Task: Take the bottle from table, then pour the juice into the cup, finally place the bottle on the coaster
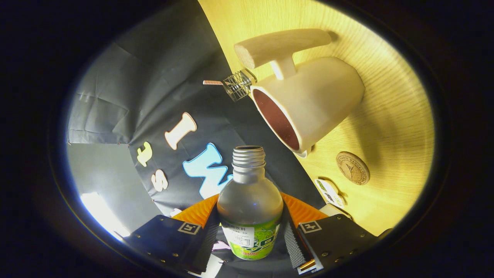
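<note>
Tongs [250, 235] clamped on the bottle [250, 208], both fingers pressing its sides. Bottle uncapped, silver neck with threaded mouth, green label low down. View tilted hard; the table [393, 116] edge runs just beyond the bottle mouth. Cup [308, 104], white with wooden handle, dark reddish inside, ahead to the right, apart from the mouth. Round coaster [352, 168] near the cup, open wood around it.
</note>
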A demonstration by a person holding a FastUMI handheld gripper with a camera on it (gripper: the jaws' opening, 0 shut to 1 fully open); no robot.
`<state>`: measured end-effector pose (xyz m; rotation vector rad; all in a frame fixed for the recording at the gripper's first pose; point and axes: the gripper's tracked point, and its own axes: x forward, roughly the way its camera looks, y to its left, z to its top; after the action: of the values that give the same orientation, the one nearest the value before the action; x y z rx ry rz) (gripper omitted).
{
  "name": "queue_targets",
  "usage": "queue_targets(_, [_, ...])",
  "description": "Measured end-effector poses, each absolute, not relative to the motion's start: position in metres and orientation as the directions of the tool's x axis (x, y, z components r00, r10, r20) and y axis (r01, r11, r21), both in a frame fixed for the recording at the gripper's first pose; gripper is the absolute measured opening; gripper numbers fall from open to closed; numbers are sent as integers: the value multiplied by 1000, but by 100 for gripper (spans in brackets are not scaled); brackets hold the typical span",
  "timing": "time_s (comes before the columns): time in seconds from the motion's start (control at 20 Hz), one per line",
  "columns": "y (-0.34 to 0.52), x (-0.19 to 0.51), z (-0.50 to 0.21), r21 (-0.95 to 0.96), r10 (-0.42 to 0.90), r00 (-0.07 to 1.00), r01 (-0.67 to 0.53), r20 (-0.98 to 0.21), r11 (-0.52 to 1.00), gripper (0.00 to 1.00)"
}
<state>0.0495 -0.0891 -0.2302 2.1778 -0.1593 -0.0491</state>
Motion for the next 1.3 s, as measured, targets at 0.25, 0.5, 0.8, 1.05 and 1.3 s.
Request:
queue_targets(0.25, [-88,51,-232,821,-131,991,-92,22,-563,77])
queue_targets(0.5, [-89,51,-230,827,-129,991,-92,24,-554,77])
queue_targets(0.8, [-89,49,-236,890,-119,993,-51,-4,-453,78])
queue_targets(1.05, [-81,55,-243,954,-87,995,17,-45,-300,77])
queue_targets(1.3, [-69,60,-246,996,-37,996,82,-82,-21,78])
